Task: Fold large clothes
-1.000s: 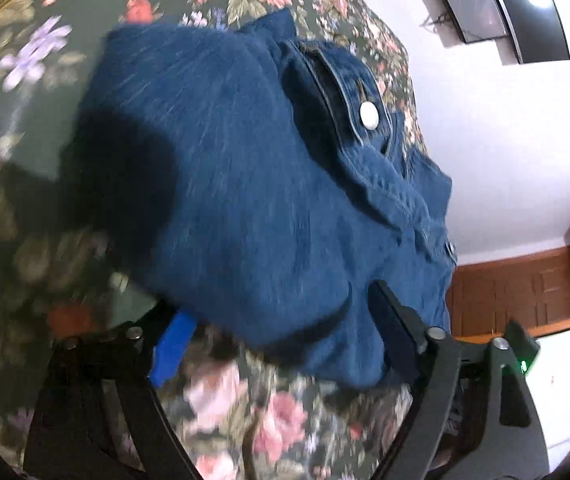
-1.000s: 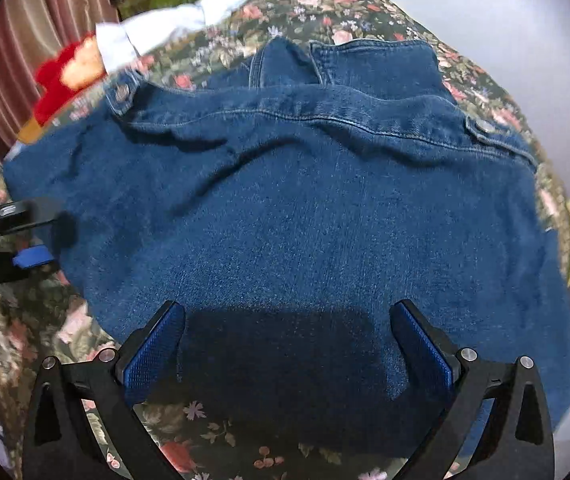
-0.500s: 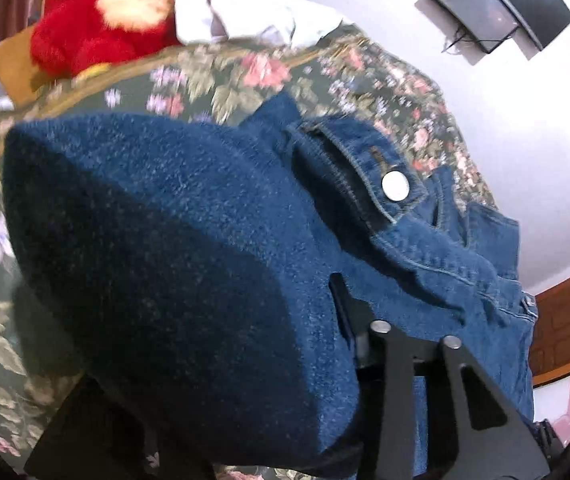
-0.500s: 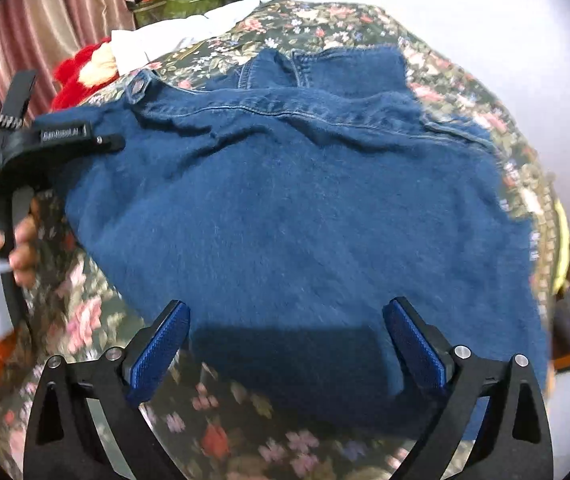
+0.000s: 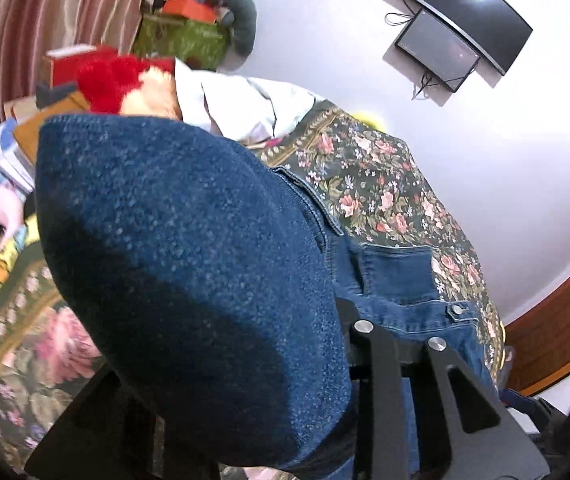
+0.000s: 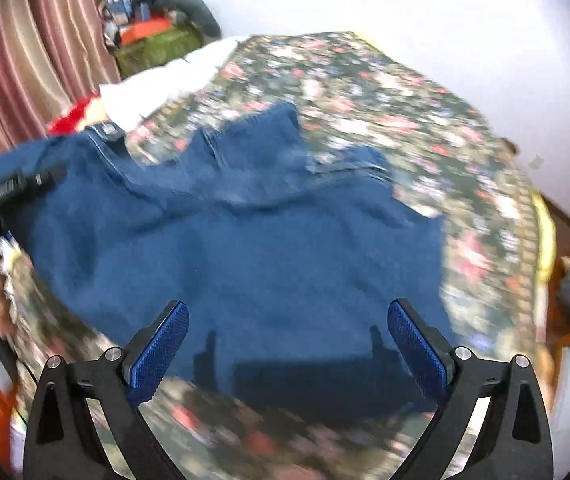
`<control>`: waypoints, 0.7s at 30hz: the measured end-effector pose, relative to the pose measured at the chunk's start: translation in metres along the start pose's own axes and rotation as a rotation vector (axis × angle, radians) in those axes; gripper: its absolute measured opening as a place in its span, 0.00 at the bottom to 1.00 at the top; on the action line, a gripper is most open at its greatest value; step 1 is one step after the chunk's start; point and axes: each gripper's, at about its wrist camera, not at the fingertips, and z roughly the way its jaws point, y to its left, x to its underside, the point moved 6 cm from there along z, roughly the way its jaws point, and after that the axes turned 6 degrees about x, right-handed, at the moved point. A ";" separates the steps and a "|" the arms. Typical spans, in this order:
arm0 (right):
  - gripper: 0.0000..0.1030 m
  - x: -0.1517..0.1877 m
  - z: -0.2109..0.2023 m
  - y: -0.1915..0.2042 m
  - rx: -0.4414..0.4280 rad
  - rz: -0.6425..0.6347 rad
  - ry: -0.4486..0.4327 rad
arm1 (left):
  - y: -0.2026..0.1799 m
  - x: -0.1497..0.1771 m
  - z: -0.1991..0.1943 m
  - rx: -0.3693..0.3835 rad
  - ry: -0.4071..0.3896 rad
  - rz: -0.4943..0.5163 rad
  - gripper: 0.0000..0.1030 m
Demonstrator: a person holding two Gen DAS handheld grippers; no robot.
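Gripping the denim jacket [image 5: 189,272], left tool [image 5: 325,360] just closed; right tool [image 6: 287,344] gapes; no legible writing

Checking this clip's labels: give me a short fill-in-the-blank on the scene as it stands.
1. The left gripper is shut on the denim ____.
2. The right gripper is ____, with nothing between its fingers.
3. The bedspread has a ____ pattern.
4. The plush toy is ____.

Missing words: jacket; open; floral; red

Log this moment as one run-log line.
stage: lifting edge | left gripper: fingers just closing, shut on denim jacket | right gripper: open above jacket | surface: floral bedspread
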 end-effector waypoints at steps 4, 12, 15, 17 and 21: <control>0.97 0.010 0.054 0.049 -0.068 -0.036 0.129 | -0.005 -0.001 -0.016 -0.005 -0.002 0.063 0.29; 0.97 0.014 0.058 0.049 -0.113 -0.071 0.154 | -0.055 -0.001 -0.013 0.019 -0.009 0.184 0.25; 0.97 0.014 0.015 0.007 -0.133 0.042 0.081 | -0.086 -0.008 -0.012 0.063 -0.013 0.207 0.23; 0.97 0.019 -0.011 -0.027 -0.101 0.094 0.035 | -0.110 -0.009 -0.011 0.083 -0.005 0.239 0.22; 0.98 0.042 -0.065 -0.101 -0.022 0.210 -0.048 | -0.167 -0.004 -0.007 0.154 0.002 0.296 0.21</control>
